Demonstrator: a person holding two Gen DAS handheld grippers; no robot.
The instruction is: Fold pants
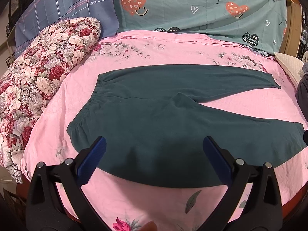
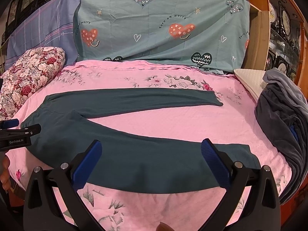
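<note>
Dark teal pants [image 1: 154, 119] lie flat on a pink floral bed sheet [image 1: 134, 196], waistband to the left, the two legs spread apart toward the right. My left gripper [image 1: 154, 146] is open and empty, hovering over the near edge of the hip part. In the right wrist view the pants [image 2: 134, 159] show with the near leg running right. My right gripper [image 2: 152, 150] is open and empty above that near leg. The left gripper [image 2: 17, 132] also shows at the left edge there, by the waistband.
A floral quilt roll [image 1: 44, 84] lies at the left. A teal heart-print cloth [image 1: 192, 9] and blue plaid cloth [image 1: 63, 5] hang at the back. A pile of grey-blue clothes [image 2: 283, 127] and a cream pillow [image 2: 248, 79] sit at the right.
</note>
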